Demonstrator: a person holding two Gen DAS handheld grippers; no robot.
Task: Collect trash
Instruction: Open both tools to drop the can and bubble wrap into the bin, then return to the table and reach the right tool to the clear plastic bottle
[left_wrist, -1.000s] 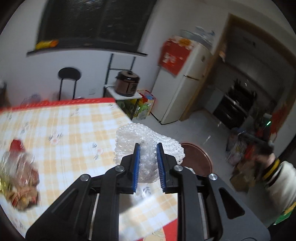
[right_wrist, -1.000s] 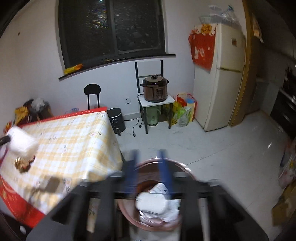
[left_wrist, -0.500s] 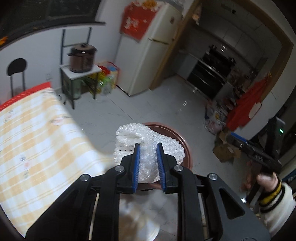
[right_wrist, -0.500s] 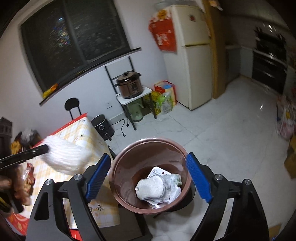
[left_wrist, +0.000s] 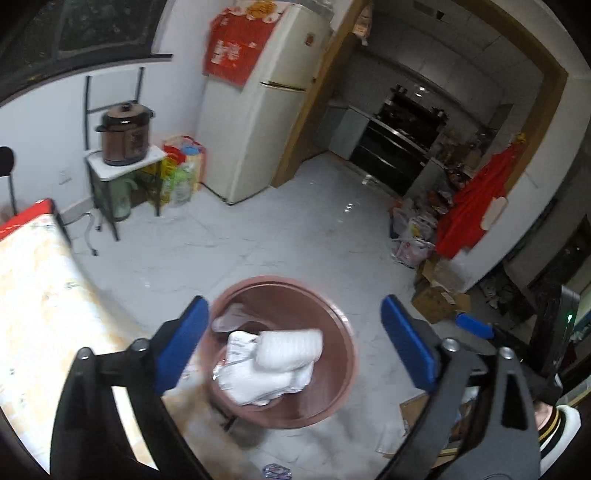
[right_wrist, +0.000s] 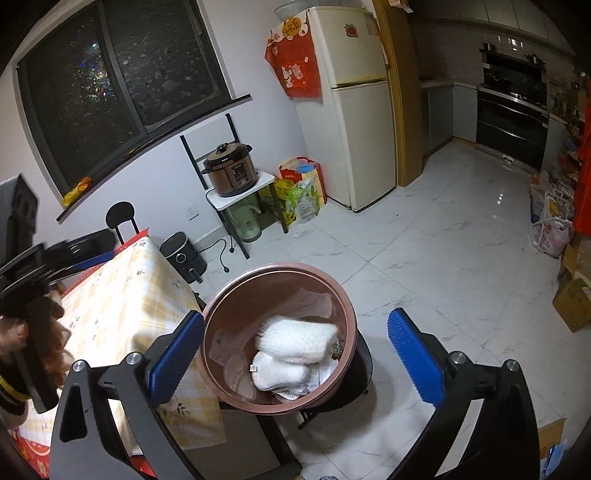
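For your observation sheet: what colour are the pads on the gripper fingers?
Blue, on black fingers; clearest in the right wrist view.

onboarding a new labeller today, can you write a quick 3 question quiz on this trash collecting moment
1. True or false: the left tongs are clamped on the bubble wrap.
2. Where does the bubble wrap lie? A) on the checked tablecloth B) in the brown bin C) on the floor tiles
3. What stands on the small white stand by the fridge?

Key
1. False. Both the left and the right tongs stand wide open with nothing between the pads, having just been opening.
2. B. It sits in the brown bin on top of other white trash.
3. A brown pressure cooker.
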